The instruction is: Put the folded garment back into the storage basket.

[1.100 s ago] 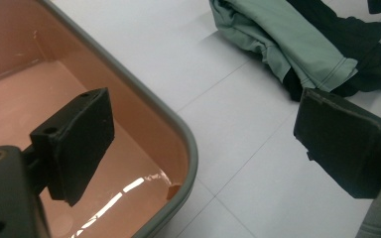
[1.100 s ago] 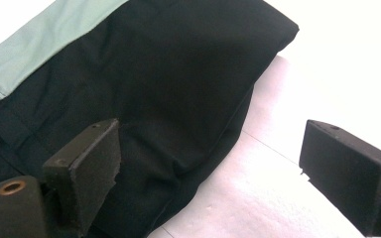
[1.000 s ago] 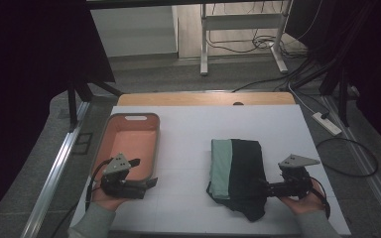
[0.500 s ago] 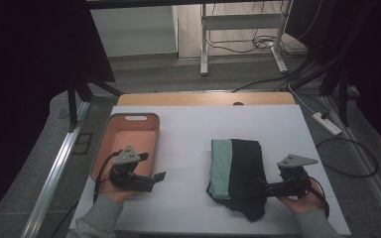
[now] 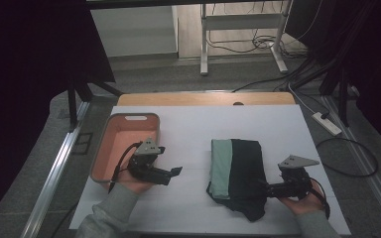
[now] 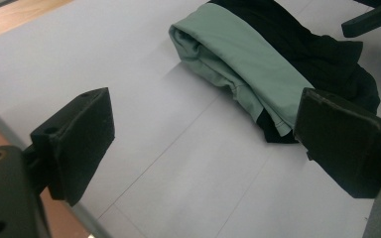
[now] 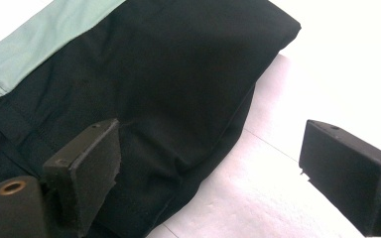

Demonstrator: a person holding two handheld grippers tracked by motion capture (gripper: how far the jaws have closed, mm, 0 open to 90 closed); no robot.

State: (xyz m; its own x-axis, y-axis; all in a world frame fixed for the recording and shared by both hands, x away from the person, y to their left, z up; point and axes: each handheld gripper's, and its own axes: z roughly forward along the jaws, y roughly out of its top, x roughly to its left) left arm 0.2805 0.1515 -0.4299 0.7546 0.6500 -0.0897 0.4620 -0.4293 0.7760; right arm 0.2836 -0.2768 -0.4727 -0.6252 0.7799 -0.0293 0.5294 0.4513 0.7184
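Folded green-and-black cloth garment (image 5: 237,173), not yet gripped, is flanked by left gripper (image 5: 175,171) and right gripper (image 5: 264,188), jaws spread.

Counter (image 5: 193,129): white sheet over the top, bare wood strip along the far edge. Directly on it: salmon-pink tray (image 5: 110,148) at the left edge; folded garment (image 5: 238,168), mint green and black, right of centre, well apart from the tray.
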